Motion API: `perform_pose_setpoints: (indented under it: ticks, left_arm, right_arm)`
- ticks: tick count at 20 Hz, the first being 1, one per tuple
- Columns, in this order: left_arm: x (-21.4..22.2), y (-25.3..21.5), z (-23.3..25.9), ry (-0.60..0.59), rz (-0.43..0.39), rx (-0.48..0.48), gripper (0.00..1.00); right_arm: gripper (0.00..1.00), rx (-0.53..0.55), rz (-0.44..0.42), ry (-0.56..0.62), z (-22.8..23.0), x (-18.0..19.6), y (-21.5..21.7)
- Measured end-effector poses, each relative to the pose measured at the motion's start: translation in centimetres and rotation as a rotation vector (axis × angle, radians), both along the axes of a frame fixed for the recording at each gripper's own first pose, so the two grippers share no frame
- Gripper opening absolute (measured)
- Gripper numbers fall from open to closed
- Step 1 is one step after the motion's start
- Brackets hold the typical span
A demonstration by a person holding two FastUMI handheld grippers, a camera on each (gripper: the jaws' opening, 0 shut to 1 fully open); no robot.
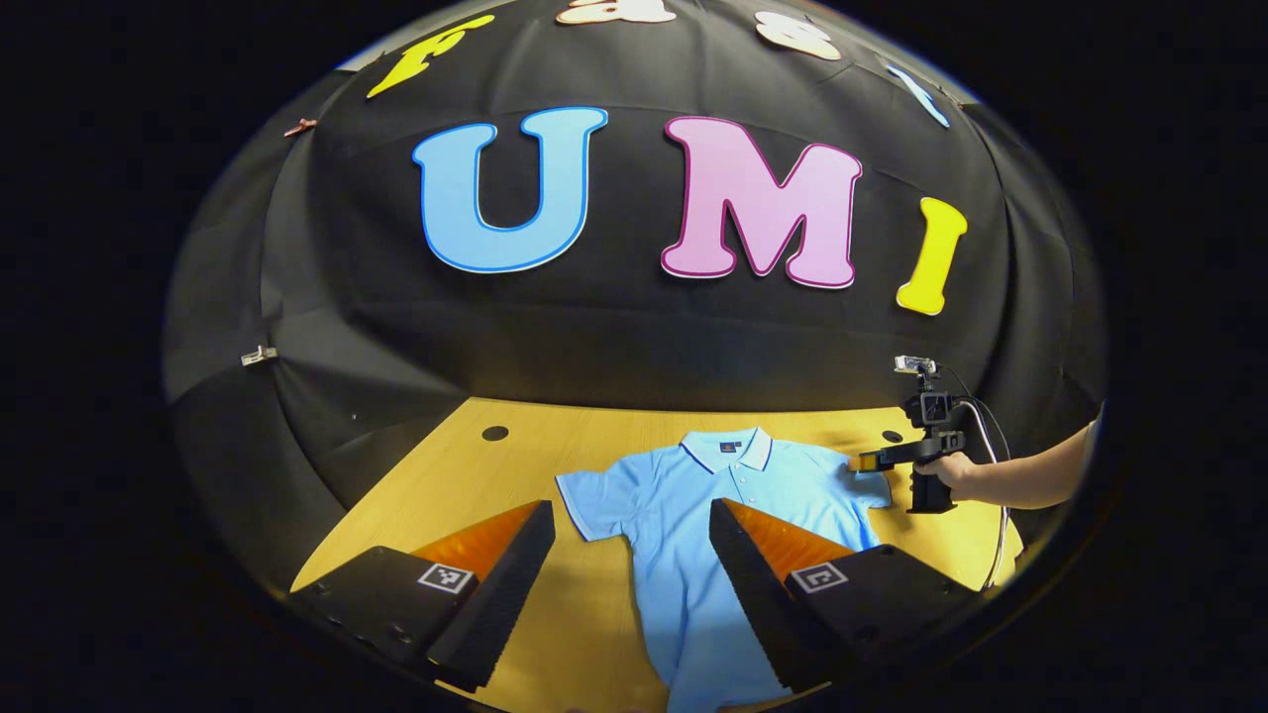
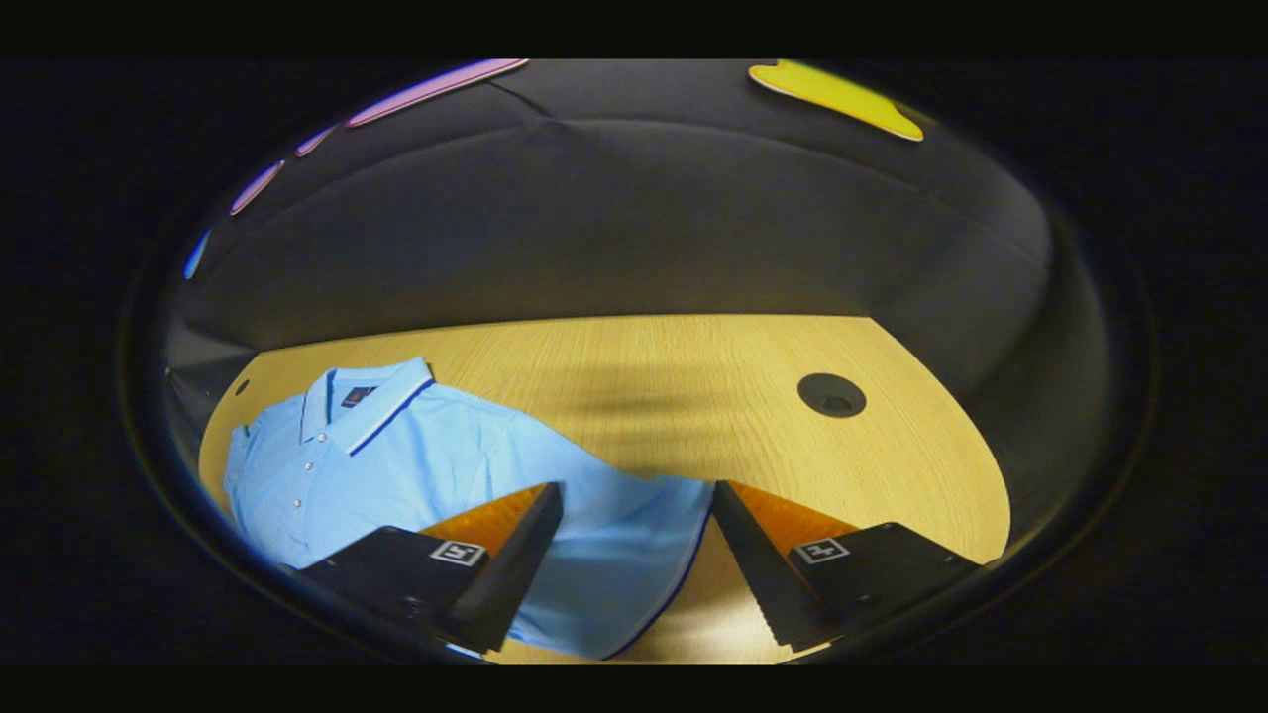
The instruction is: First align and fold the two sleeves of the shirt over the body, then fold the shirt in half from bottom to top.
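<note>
Ahead of my left gripper (image 1: 630,584), in the left gripper view, the light blue polo shirt (image 1: 713,495) lies flat and face up on the wooden table (image 1: 446,475), collar at the far side, hem running toward me. My left fingers are spread wide and hold nothing; one stands over bare wood beside the left sleeve (image 1: 589,500), the other over the shirt body. Off to the right, my hand (image 1: 956,473) carries the right gripper (image 1: 864,461) with its tip at the right sleeve, by the shoulder.

From the right gripper view, my right gripper (image 2: 634,564) is also released, fingers apart, with the right sleeve (image 2: 634,535) lying between them and its dark-trimmed edge just inside the right finger. The collar (image 2: 367,396) sits far left; a round grommet hole (image 2: 831,394) lies far right in the table.

Neither sleeve is folded yet, I judge. The risk here: if I close too shallow, I pinch only the trim and the sleeve slips out mid-fold; too deep, and I drag the body layer along, skewing the shirt so the sleeves fail to align.
</note>
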State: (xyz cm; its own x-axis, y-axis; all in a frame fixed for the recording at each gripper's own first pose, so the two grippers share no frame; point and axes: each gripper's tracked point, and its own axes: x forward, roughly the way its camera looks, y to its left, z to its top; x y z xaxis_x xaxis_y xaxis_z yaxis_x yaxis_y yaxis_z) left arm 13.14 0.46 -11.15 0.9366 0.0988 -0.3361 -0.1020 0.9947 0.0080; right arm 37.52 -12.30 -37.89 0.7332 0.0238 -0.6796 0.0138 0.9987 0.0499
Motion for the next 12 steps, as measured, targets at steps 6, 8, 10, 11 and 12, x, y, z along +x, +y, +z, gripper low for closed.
perform_pose_setpoints:
  ticks: [6, 8, 10, 11, 12]
  left_arm:
    - [-0.4, -0.1, -1.1, 0.018, 0.009, -0.008, 1.00]
    - [-0.4, -0.3, -1.3, 0.019, 0.012, -0.007, 1.00]
    - [-0.6, -0.3, -1.6, 0.020, 0.019, -0.015, 1.00]
    - [-0.7, -0.2, -1.6, 0.021, 0.024, -0.021, 1.00]
    - [-0.8, 0.0, -1.7, 0.022, 0.029, -0.028, 1.00]
  right_arm:
    - [0.39, -0.003, 0.037, -0.014, 0.7, 0.4, 1.4]
    - [0.22, 0.011, 0.048, -0.012, 0.5, 0.3, 1.9]
    - [0.16, 0.019, 0.025, 0.001, 0.5, 0.3, 1.8]
    - [0.17, 0.027, 0.015, 0.006, 0.7, 0.2, 2.2]
    - [0.10, 0.038, 0.010, 0.015, 0.6, 0.1, 2.5]
